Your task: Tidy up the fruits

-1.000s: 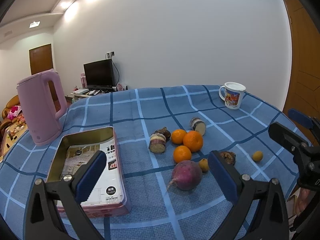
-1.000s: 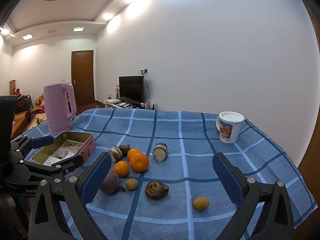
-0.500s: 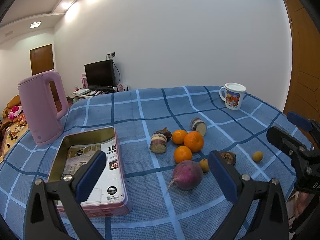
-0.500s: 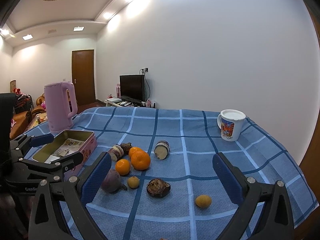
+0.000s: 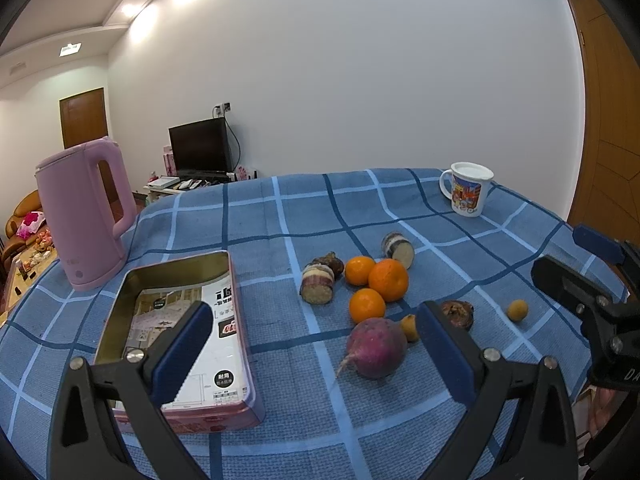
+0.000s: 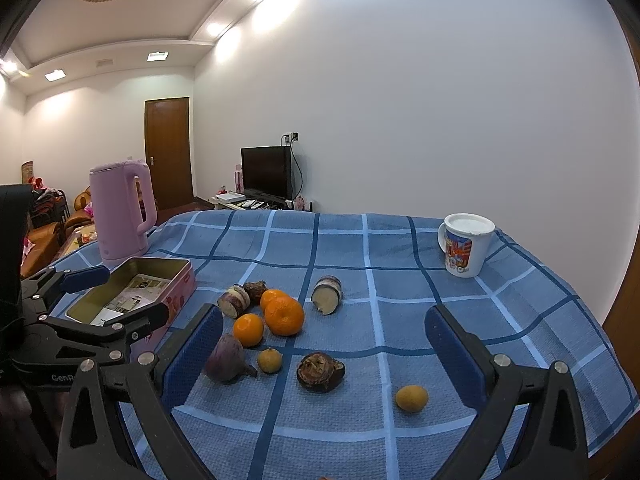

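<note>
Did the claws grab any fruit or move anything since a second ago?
No. Both views shift only slightly: the right claw has crept a little toward the fruit, the left claw hardly moved. Both stay wide open, holding nothing. The oranges, the purple radish, the tin, the kettle and the mug sit just where they were on the cloth.

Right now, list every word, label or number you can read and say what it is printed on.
"GenR", cut off: white lettering on the left gripper body, seen from the right wrist.
"D", cut off: white lettering on the right gripper body, seen from the left wrist.
Paper sheet in the tin: Chinese characters and dark labels, too small to read.
Mug: cartoon print, no legible words.
</note>
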`<state>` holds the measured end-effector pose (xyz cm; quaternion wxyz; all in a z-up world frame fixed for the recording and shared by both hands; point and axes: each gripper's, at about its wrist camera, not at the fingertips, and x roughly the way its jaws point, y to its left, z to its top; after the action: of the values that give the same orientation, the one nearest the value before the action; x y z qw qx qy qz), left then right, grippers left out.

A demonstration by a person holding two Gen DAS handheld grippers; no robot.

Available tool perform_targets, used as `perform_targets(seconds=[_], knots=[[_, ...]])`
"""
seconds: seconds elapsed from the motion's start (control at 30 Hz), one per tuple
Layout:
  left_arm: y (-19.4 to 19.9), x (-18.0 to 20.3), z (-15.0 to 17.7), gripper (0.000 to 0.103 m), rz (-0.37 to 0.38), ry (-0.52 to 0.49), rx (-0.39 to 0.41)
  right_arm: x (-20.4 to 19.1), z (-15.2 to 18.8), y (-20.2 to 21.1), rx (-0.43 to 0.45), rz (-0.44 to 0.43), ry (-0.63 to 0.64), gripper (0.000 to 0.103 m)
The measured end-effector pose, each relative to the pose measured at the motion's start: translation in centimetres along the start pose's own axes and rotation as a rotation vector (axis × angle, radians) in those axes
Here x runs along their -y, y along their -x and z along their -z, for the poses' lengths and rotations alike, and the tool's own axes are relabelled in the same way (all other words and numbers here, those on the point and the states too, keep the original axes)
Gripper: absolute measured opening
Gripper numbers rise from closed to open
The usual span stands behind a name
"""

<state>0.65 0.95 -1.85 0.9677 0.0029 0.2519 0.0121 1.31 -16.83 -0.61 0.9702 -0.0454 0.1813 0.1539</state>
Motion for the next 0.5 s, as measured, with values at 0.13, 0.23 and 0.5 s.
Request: perform_targets(seconds=[0.13, 0.23, 0.5], knots=[[0.02, 0.07, 0.01, 0.103, -0.001, -0.001, 0.001, 0.01, -0.02, 0.00, 0.001, 0.000, -0.001, 0.102], [0.01, -0.10, 0.08, 0.103, -0.001, 0.000, -0.001, 0.05, 0.09, -0.12, 0.000, 0.001, -0.004, 0.102], [-0.67, -0.23, 0.55, 0.103, -0.004, -0.011, -0.018, 0.87, 0.39, -0.52, -0.012, 0.005, -0.023, 0.102]])
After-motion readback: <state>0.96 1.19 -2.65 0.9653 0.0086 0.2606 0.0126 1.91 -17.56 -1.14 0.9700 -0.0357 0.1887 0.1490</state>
